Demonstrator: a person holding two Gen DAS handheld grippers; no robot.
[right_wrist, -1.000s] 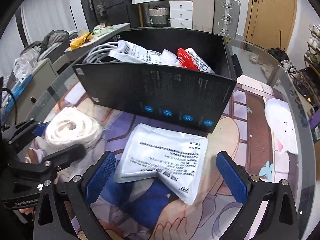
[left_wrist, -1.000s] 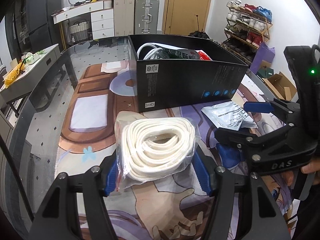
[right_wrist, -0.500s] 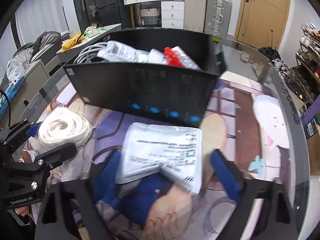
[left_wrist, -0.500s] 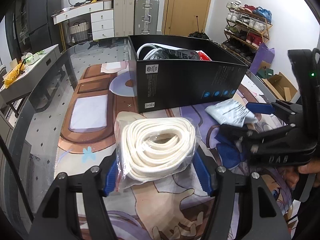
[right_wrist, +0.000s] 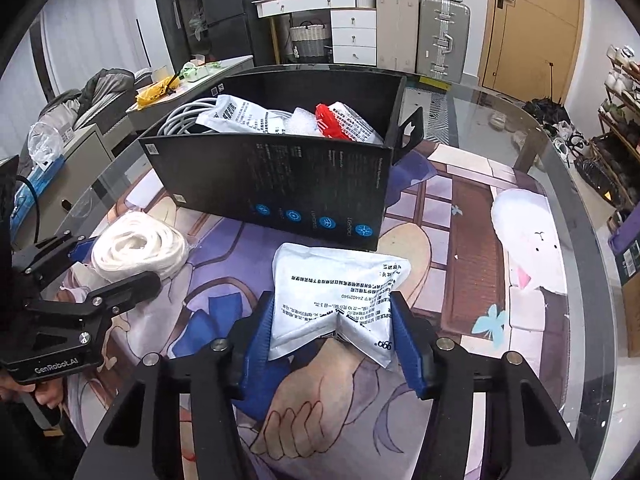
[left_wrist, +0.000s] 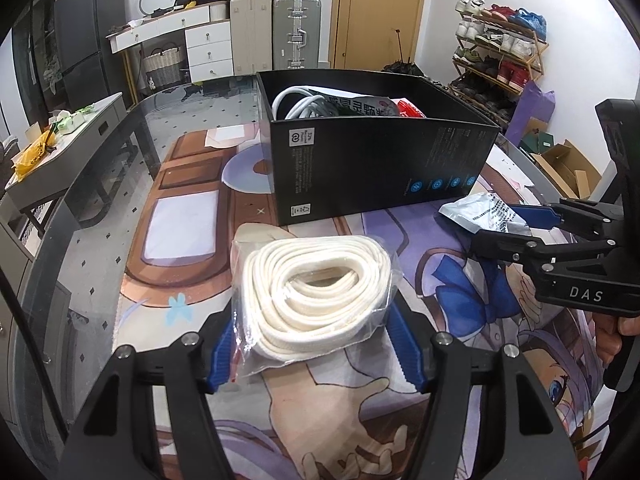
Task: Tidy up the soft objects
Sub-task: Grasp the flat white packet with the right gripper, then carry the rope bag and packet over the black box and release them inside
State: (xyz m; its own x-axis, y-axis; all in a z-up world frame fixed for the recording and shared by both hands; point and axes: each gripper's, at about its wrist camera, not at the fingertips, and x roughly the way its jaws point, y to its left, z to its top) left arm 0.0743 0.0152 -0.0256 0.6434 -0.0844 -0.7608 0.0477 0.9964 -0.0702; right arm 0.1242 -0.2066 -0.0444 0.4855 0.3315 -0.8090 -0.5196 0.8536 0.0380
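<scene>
Blue-padded left tongs (left_wrist: pixel 312 350) seen first, left wrist view: unchanged from a second ago, clamped at the same width on the clear bag of white rope (left_wrist: pixel 316 300), pads pressing the plastic at 9 and 3 o'clock of the coil. Bag resting on the printed mat of the glass worktop (left_wrist: pixel 92 248), just at 6 o'clock of the black box (left_wrist: pixel 376 168). Changed at 3 o'clock of this view: right tongs (left_wrist: pixel 480 226) now narrowed around the white printed pouch (left_wrist: pixel 480 210), formerly lying flat and free, now bunched and tilted up between the blue pads. Box contents as before: grey cable, printed packets, a red packet.

White pouch (right_wrist: pixel 340 296) in the right wrist view: earlier flat with wide gaps to either pad, now squeezed, creased into a peak down its middle. Right tongs (right_wrist: pixel 332 340) just closing in over the last second, pads now pressing the pouch's near corners at 9 and 3 o'clock. Pouch lying at 6 o'clock of the black box (right_wrist: pixel 280 184), near but apart from its front wall. Rope bag (right_wrist: pixel 140 248) at 9 o'clock, gripped in the left tongs (right_wrist: pixel 120 268). Fingers of a hand (right_wrist: pixel 44 396) visible under that tool's handle.
</scene>
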